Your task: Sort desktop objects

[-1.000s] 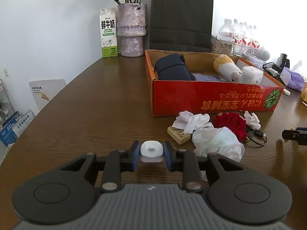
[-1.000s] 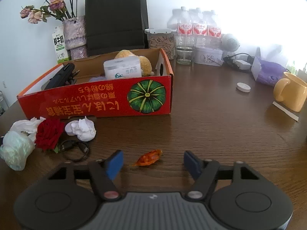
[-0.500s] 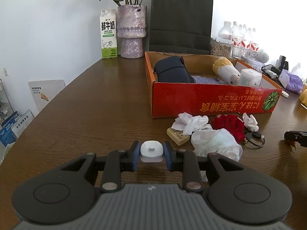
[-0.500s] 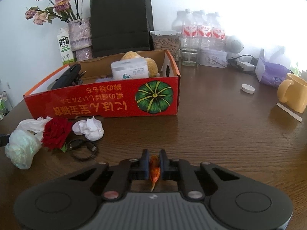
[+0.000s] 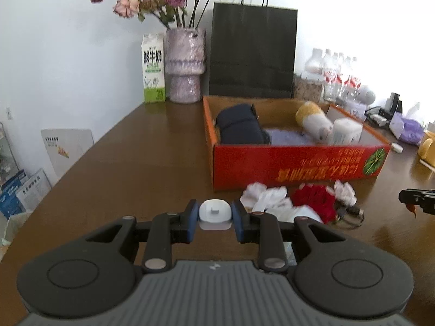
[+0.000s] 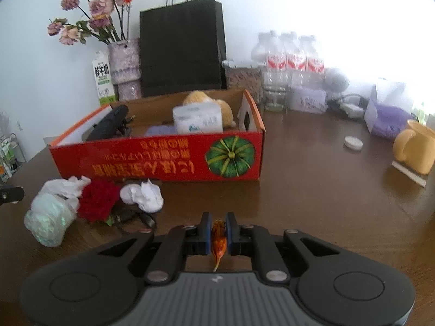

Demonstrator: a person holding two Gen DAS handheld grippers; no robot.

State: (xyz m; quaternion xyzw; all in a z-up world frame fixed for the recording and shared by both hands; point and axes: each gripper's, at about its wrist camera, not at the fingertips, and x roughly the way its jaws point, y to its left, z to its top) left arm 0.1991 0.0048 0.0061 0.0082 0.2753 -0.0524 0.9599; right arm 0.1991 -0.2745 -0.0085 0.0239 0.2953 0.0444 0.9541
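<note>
Sorting partly done: red box (image 6: 163, 163) at centre already filled; left gripper (image 5: 215, 218) clamped on white cap (image 5: 214, 213), right gripper (image 6: 217, 231) on orange candy (image 6: 218, 237); tissues (image 6: 142, 194), rose (image 6: 98, 199) at lower left remaining.

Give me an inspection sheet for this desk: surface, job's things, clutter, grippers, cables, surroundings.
Surface: brown wooden table, bare to the right of the box.
Job's things: red cardboard box already holding a dark pouch, plush toy and white tissue pack.
Clutter: crumpled tissues, red rose and a plastic wad in front of the box.
Grippers: left gripper shut on a small white plastic piece; right gripper shut on an orange candy wrapper.
Cables: black cable beside the rose.
Surroundings: black paper bag, vase of flowers, milk carton, water bottles, yellow mug.
</note>
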